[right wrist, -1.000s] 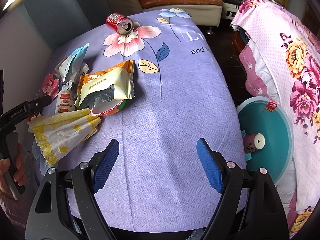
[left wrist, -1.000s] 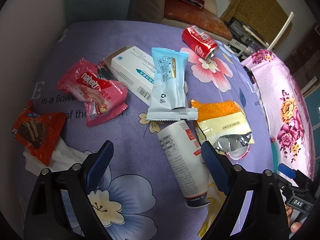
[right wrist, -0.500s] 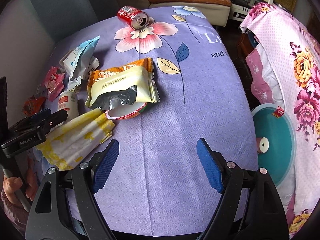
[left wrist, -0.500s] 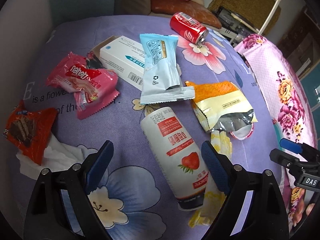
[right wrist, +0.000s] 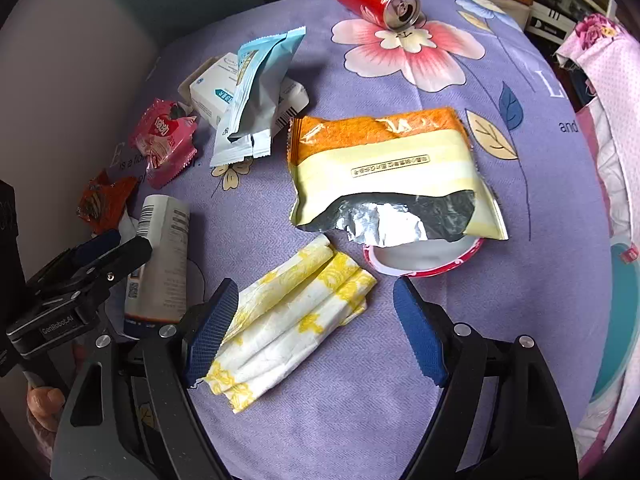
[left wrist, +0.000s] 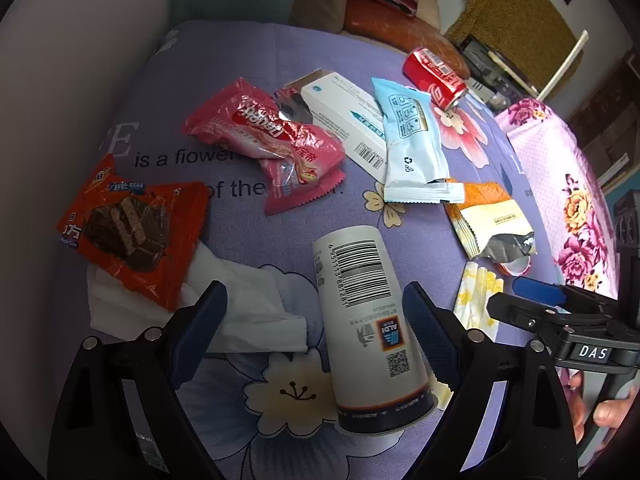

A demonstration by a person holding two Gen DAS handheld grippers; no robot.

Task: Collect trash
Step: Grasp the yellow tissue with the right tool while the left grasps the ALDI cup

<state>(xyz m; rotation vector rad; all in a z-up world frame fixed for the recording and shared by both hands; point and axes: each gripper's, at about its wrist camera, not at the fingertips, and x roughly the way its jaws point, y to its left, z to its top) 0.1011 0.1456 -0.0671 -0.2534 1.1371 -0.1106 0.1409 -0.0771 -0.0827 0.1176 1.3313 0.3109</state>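
Left gripper [left wrist: 316, 320]: fingers wide, straddling the lying white paper cup [left wrist: 370, 328].
Right gripper [right wrist: 316, 324]: fingers wide, over the folded yellow-white napkin [right wrist: 292, 320].

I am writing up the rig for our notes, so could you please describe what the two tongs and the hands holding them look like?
Both the left tongs and right tongs are black, A-shaped frames with silver bolts and two blue textured pads. White lettering marks the bodies: "DAS" on the right, "GenRobot.AI" on the left. Bare fingers show at the handles; no sleeves or cables are visible.
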